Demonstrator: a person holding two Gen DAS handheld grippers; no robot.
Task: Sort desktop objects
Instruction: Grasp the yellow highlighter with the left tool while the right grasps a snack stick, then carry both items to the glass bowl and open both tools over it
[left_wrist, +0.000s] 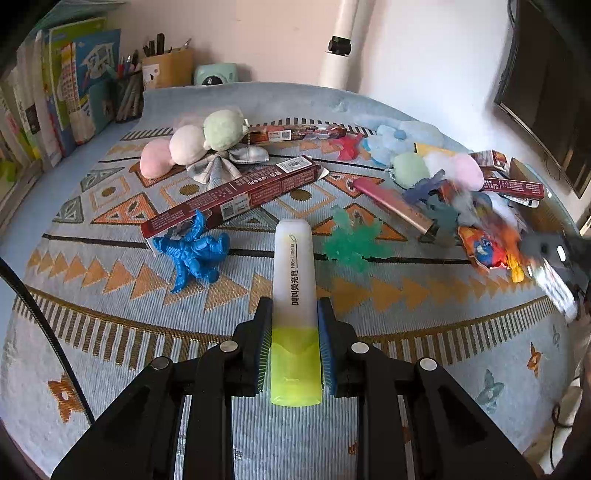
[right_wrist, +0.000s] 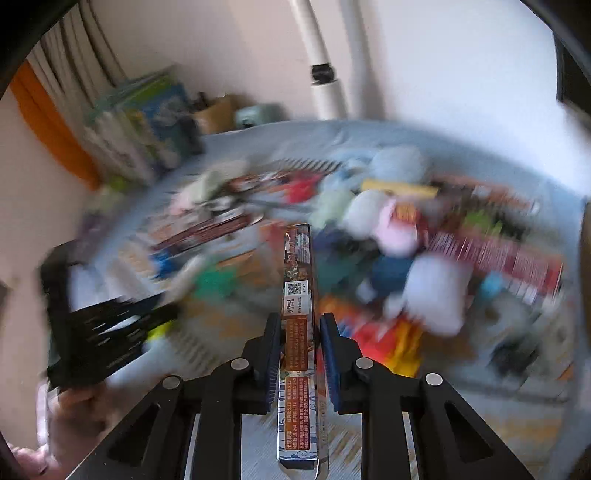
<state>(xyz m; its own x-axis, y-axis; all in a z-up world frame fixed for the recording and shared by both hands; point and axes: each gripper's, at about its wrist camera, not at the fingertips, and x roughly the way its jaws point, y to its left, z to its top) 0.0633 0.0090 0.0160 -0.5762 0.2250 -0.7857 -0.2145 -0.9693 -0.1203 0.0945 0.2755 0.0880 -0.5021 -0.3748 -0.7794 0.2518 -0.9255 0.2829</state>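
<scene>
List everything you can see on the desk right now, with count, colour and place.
highlighter: one, yellow and white, in left gripper
slim box: one, orange and white, in right gripper
long box: one, dark red, mat centre
figure: one, blue, left of highlighter
plush balls: three, pink, white, green, far left
pen holder: one, brown, back edge
books: several, back left
left gripper: shut
right gripper: shut

books (left_wrist: 55, 92), pen holder (left_wrist: 168, 68), white pipe (left_wrist: 338, 44)

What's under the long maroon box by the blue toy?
The maroon box lies on the patterned cloth, its near end over the blue toy. Whatever is beneath is hidden.
</scene>
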